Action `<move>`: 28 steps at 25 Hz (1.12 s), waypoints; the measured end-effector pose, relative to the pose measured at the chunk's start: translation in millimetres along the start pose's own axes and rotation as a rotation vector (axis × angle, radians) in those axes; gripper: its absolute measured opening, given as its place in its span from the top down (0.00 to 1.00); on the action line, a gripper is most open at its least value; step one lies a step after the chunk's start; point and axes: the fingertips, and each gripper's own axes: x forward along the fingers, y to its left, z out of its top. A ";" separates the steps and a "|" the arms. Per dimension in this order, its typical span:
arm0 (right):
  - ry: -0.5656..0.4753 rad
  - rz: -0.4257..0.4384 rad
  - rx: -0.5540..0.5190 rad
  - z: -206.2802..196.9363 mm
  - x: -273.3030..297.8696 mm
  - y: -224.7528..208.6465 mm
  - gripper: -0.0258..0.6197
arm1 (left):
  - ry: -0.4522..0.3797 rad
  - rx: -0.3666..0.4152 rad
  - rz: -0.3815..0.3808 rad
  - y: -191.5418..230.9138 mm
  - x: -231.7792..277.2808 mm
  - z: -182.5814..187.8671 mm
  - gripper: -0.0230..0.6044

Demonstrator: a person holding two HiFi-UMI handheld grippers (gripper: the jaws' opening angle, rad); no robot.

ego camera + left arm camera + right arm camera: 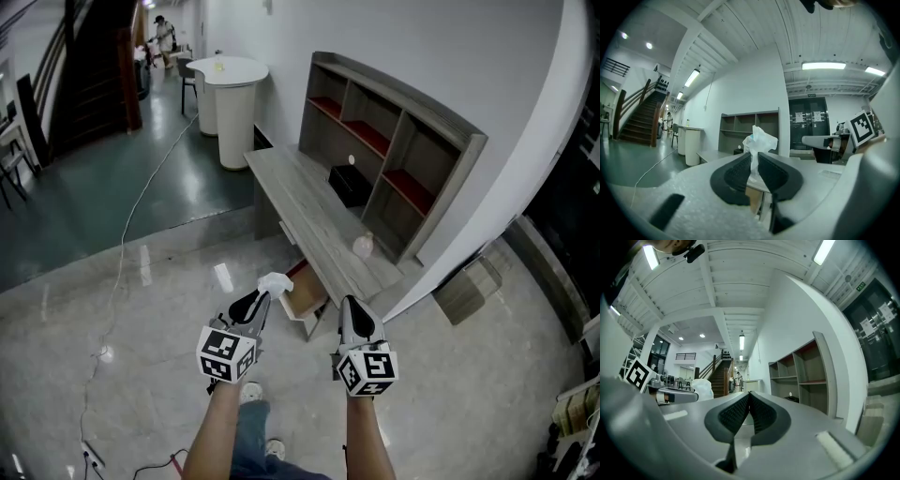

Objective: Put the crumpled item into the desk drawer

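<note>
Nearest, the left hand-held gripper (260,300) has its jaws drawn in to a narrow gap, pinching the crumpled item (275,281). This is a white wad of thin material, and in the left gripper view its top bunches up above the dark ribbed pads (738,173). Beside it, the right hand-held gripper (352,307) holds nothing, its jaws pressed together. Bare forearms hold both out over a pale glossy floor (169,300), the two well apart from each other.

Just past the tips, the drawer (305,298) stands pulled out from the front of the desk (300,192), its wooden inside showing. The crumpled item hangs in the air by the drawer's left edge, not inside it.

The desk's grey woodgrain top runs away along a white wall. A small pale object (364,246) lies on it toward the near end, and a black box (349,185) sits farther along. A shelf unit (422,141) with open compartments, some red-floored, stands along the back of the desk. A cardboard box (466,291) sits on the floor to the right of the desk's near end.

Beyond the far end is a white round-topped stand (230,94). A thin cable (141,192) trails across the floor toward a dark staircase (94,66), and a person (164,33) stands far off.
</note>
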 end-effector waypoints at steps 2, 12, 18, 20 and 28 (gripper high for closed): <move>0.002 -0.006 -0.011 -3.4 17.5 -7.0 0.95 | 0.005 -0.006 -0.001 12.1 17.1 -5.7 0.88; 0.018 -0.062 -0.019 -23.1 141.2 -44.0 0.95 | 0.020 -0.023 -0.061 94.3 128.8 -13.7 0.88; 0.038 -0.118 -0.002 -35.1 203.8 -61.5 0.95 | 0.063 -0.038 -0.134 134.1 187.4 -20.9 0.88; 0.035 -0.140 0.008 -37.5 214.7 -67.9 0.95 | 0.072 -0.037 -0.157 141.6 203.8 -25.7 0.88; 0.093 -0.184 0.016 -70.8 235.9 -100.3 0.95 | 0.182 -0.065 -0.218 143.1 254.0 -80.4 0.88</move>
